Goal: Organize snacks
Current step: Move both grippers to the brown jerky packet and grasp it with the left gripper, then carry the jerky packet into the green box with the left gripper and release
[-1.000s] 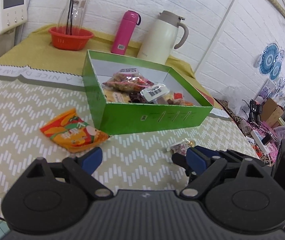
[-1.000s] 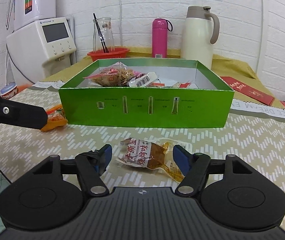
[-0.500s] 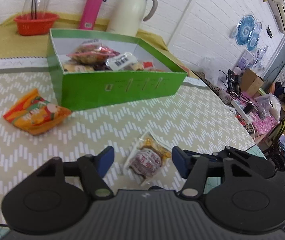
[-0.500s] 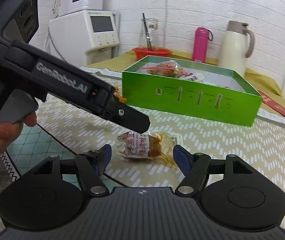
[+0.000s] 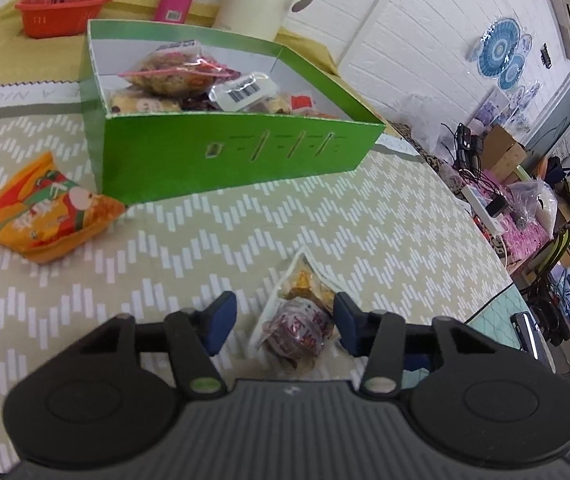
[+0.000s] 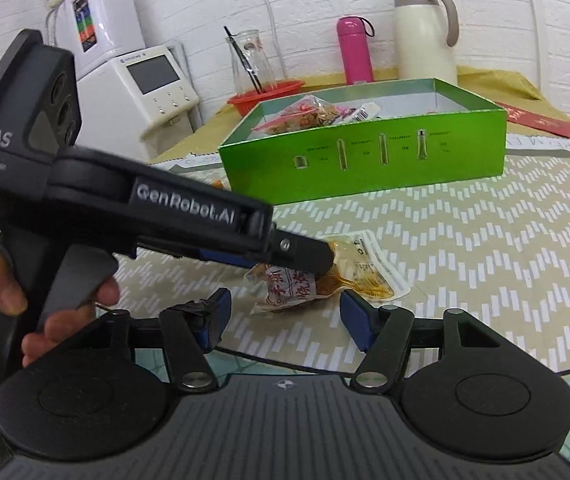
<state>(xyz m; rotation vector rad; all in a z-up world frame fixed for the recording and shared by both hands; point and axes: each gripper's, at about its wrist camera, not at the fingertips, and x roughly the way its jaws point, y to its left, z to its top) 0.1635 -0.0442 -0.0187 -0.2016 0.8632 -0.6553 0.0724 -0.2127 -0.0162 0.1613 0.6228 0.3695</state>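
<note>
- The table (image 5: 385,216) wears a beige zigzag cloth, and the green box (image 5: 225,156) stands on it toward the wall.
- The box is open on top and partly filled with snack packets; a barcode-labelled one (image 5: 243,90) lies on the heap.
- Behind the box stand a cream jug (image 6: 425,32), a pink flask (image 6: 353,52) and a red basket (image 5: 63,12) holding a glass carafe.
- Left of the box, just off its near corner, lies an orange packet (image 5: 45,216), flat on the cloth.
- In front of the box, near the table's edge, lies a clear tofu packet (image 5: 299,320) with red lettering.
- The left gripper (image 5: 283,324) has just been closing around that tofu packet; one blue pad touches its right side, the other stands off its left, so there is no clamp yet.
- The right gripper (image 6: 283,318) hangs on the near side of the tofu packet, jaws spread wide, with nothing between them.
- A hand (image 6: 1,292) grasps the left gripper's handle.
</note>
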